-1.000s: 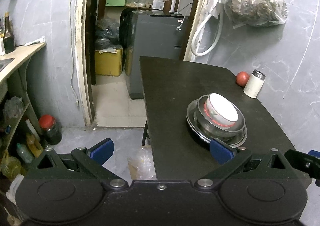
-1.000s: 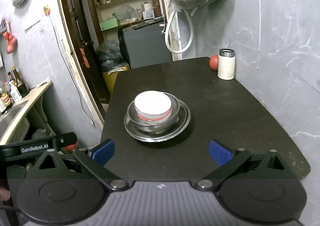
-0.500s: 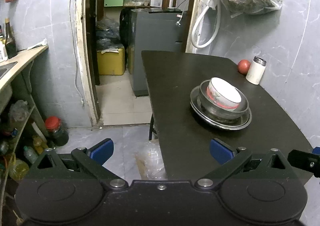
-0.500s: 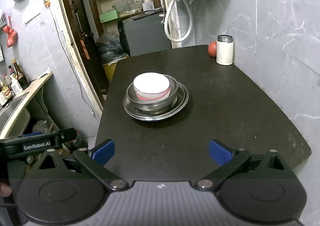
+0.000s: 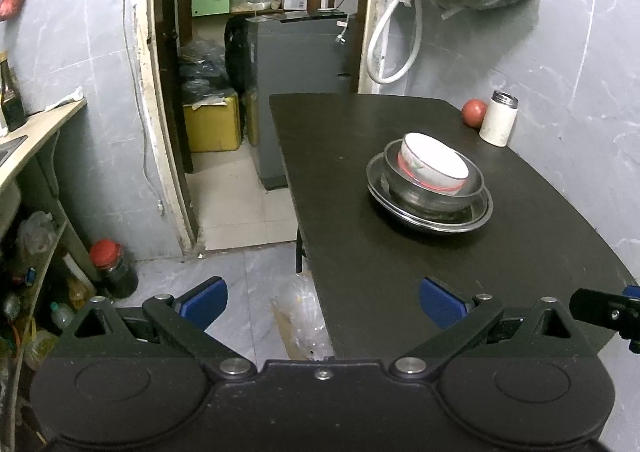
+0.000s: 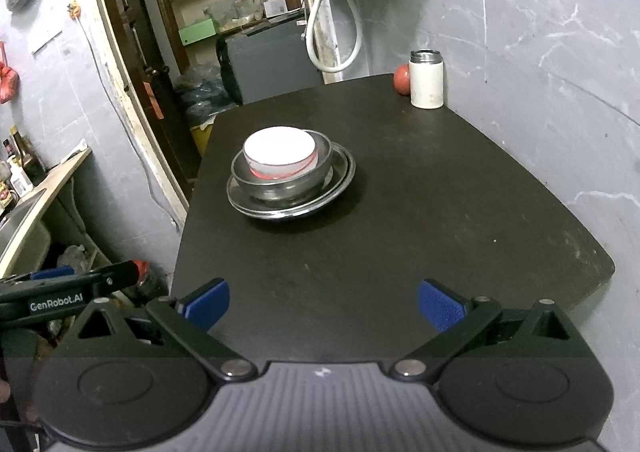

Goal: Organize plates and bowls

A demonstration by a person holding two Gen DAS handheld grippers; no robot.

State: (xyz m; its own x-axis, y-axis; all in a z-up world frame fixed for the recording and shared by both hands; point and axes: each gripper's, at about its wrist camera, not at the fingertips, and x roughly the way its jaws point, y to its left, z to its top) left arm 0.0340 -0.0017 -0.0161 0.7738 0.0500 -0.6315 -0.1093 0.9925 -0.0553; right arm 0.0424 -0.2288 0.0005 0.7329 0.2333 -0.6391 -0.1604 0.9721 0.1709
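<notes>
Both grippers, left gripper [image 5: 322, 302] and right gripper [image 6: 323, 302], are hovering at the desk's [image 6: 400, 252] near edge, fingers spread wide apart and holding nothing. One white bowl [image 6: 280, 151] is sitting nested in a steel bowl [image 6: 282, 177] on a steel plate [image 6: 340, 179], toward the desk's left edge.

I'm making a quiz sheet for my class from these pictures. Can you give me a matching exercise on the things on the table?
Things:
1. white bowl
2. steel plate
3. white flask
4. red fruit

Places:
A. bottom of the stack
B. top of the stack
C. far corner, half hidden behind the flask
D. upright near the wall

Pairs: 1-B, 2-A, 3-D, 4-C
</notes>
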